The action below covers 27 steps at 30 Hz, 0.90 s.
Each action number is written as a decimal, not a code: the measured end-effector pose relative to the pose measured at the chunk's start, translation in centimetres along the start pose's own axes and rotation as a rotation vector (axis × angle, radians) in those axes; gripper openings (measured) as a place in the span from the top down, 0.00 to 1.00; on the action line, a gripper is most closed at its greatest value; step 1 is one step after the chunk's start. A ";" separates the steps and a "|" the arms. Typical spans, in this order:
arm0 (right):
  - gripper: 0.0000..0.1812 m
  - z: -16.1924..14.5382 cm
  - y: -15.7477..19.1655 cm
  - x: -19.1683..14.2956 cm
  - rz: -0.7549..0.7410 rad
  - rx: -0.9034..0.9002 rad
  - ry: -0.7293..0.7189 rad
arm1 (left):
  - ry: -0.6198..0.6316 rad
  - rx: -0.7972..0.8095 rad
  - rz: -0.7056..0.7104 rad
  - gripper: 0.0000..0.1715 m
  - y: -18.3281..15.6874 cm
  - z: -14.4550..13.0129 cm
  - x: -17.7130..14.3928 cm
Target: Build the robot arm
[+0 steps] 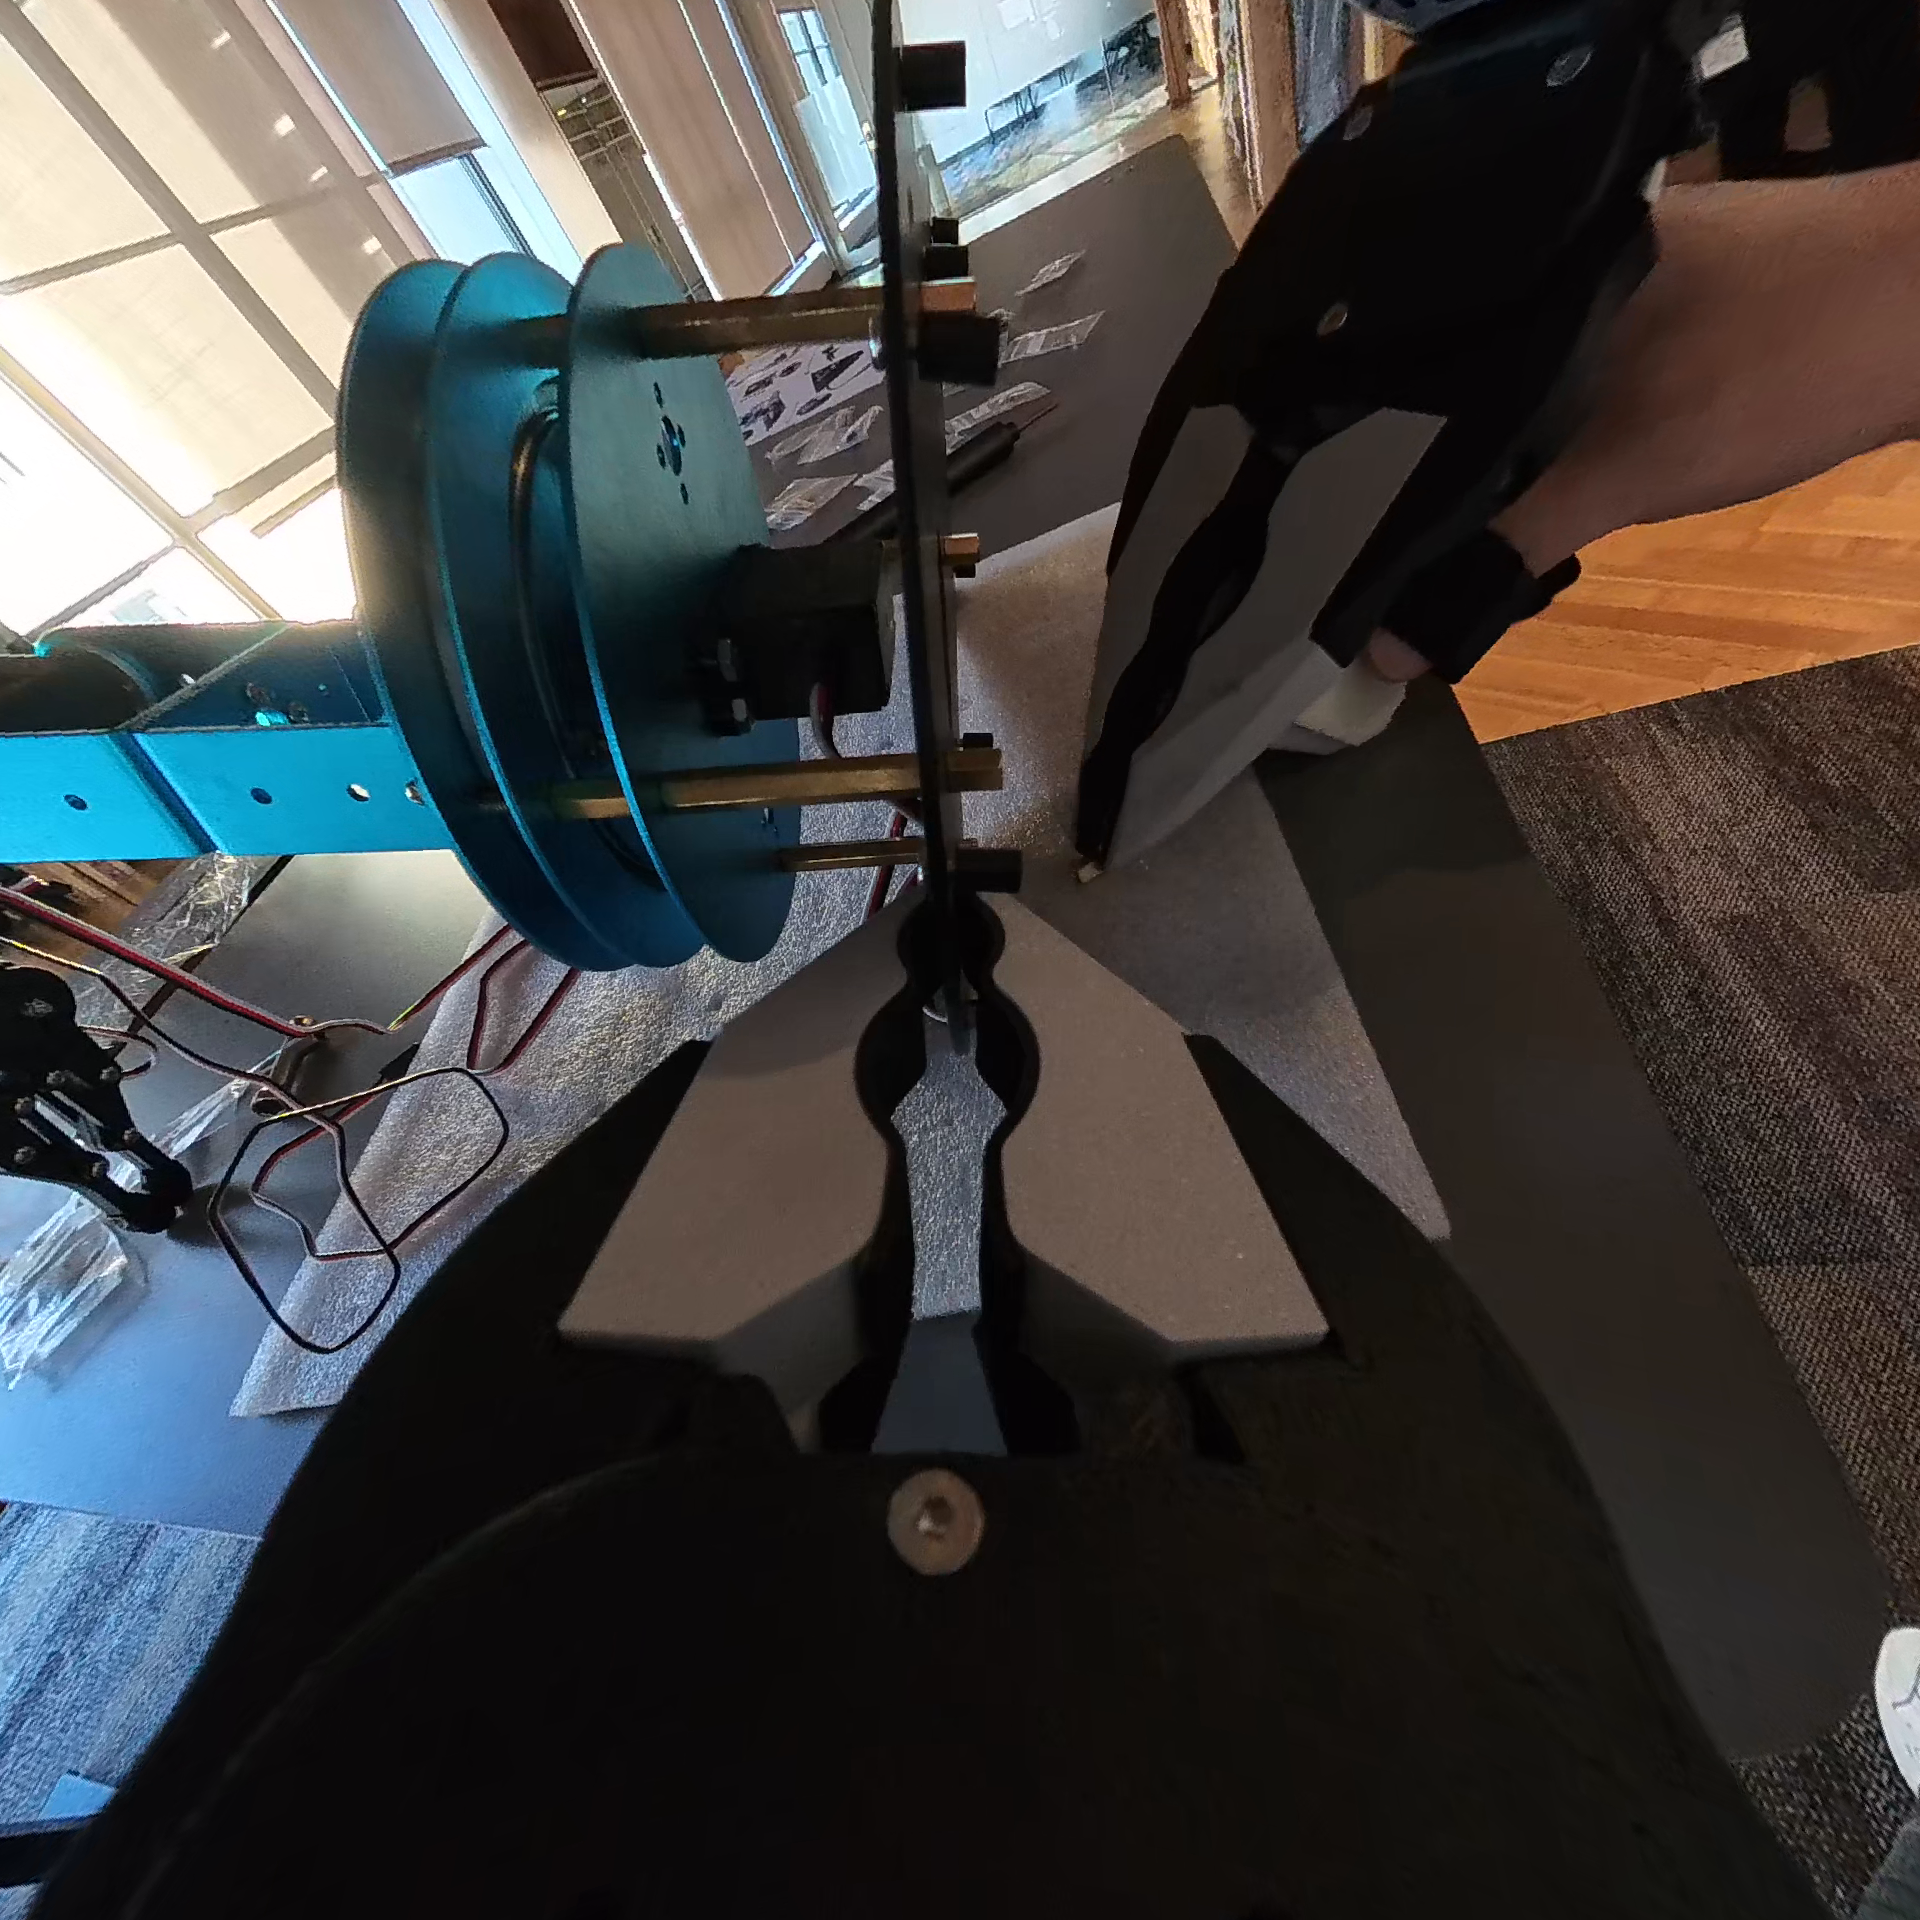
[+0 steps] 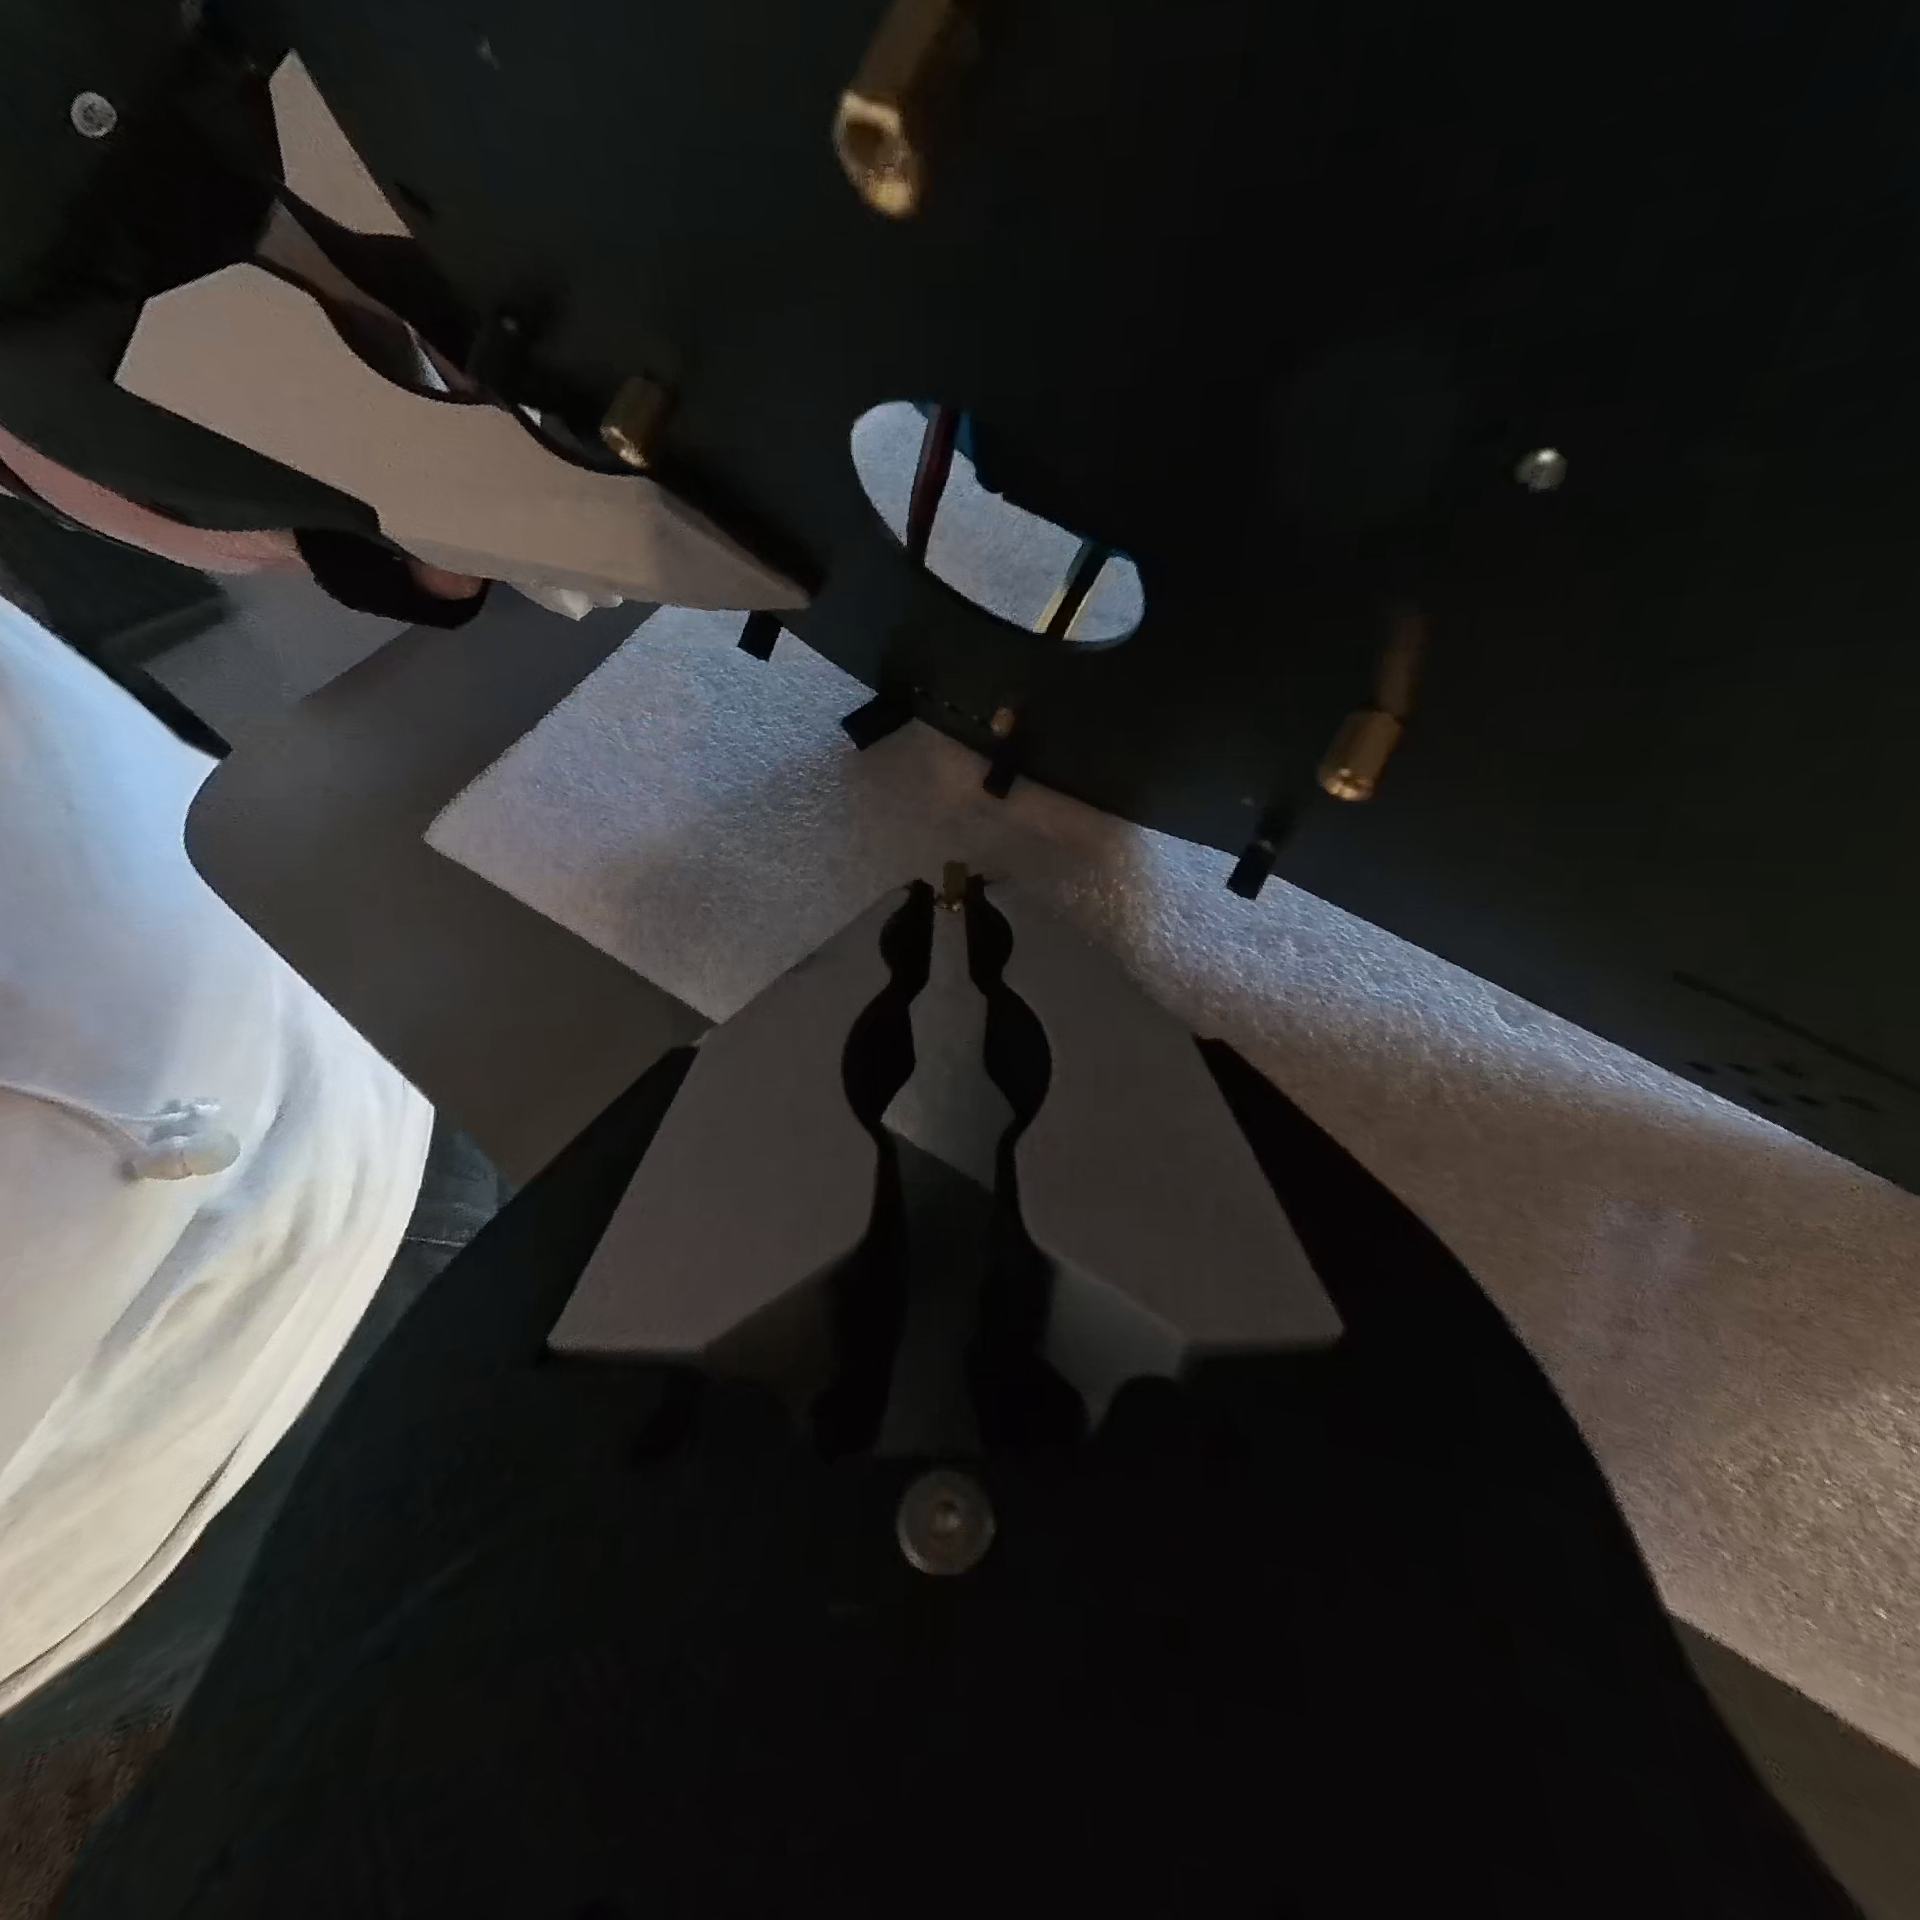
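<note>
My left gripper [image 1: 948,925] is shut on the lower edge of a thin black plate [image 1: 914,520], seen edge-on and standing upright over white foam [image 1: 1143,935]. Brass standoffs [image 1: 790,795] join the plate to stacked blue discs [image 1: 468,623], with a black servo [image 1: 810,634] between them. My right gripper [image 2: 948,896] is shut on a small brass standoff [image 2: 949,881], its tip on the foam [image 2: 727,779] just below the plate's face [image 2: 1351,312]. That face has an oval hole [image 2: 987,530] with wires through it. The right gripper also shows in the left wrist view [image 1: 1091,862].
A blue beam [image 1: 208,790] runs left from the discs. Loose wires [image 1: 343,1195] and a black claw part [image 1: 73,1122] lie at the left. Plastic bags of parts [image 1: 831,436] lie farther back. The dark table edge [image 1: 1558,1143] borders carpet. A person's white shirt [image 2: 156,1039] is at the left. My right fingertips sit around 6 centimeters from my left ones.
</note>
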State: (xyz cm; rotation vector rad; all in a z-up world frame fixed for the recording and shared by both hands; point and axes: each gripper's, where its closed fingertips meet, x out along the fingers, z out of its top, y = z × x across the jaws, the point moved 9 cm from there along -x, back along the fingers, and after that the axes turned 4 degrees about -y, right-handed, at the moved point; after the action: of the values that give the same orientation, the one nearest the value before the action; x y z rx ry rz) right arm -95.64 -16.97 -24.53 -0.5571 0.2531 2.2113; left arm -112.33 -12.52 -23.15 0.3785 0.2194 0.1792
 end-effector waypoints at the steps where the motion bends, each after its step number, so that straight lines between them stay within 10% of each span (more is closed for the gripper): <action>1: 0.98 0.0 0.0 0.1 -0.001 -0.002 0.013 | 0.000 0.000 0.000 1.00 0.0 0.0 0.0; 27: 1.00 0.5 1.9 0.6 -0.413 0.161 -0.082 | 0.003 -0.005 -0.010 1.00 0.1 0.0 0.0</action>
State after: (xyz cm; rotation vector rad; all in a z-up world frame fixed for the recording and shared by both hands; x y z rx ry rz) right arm -97.64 -17.62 -24.44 -0.3890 0.2454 1.7909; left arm -112.34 -12.45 -23.12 0.3720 0.2240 0.1708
